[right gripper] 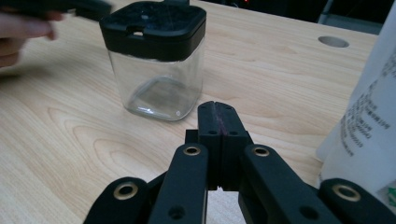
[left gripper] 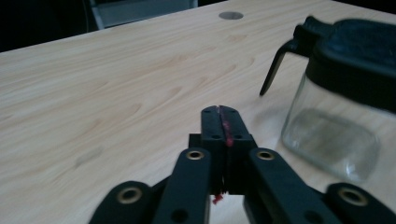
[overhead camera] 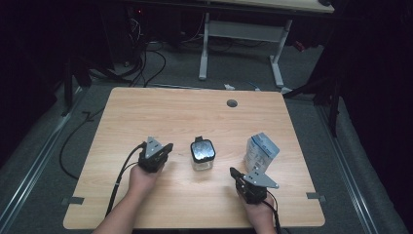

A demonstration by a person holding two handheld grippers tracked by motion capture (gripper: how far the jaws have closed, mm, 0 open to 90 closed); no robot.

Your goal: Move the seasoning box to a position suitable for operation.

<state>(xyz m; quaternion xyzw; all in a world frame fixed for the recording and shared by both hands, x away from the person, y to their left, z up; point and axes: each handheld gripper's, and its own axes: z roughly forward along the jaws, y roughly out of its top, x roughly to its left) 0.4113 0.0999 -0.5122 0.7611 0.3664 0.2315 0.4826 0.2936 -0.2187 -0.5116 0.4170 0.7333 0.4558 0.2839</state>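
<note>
Both hand-held grippers, left (overhead camera: 165, 147) and right (overhead camera: 234, 171), are resting with jaws pressed together and empty, flanking a clear glass jar (overhead camera: 202, 155) with a black lid (right gripper: 153, 25) standing mid-table (overhead camera: 146, 107), likely rigid, slippery and breakable, best gripped across its flat sides.

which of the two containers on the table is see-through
The square clear glass jar with the black lid, standing between the two grippers. The other, the white printed pouch to its right, is opaque.
</note>
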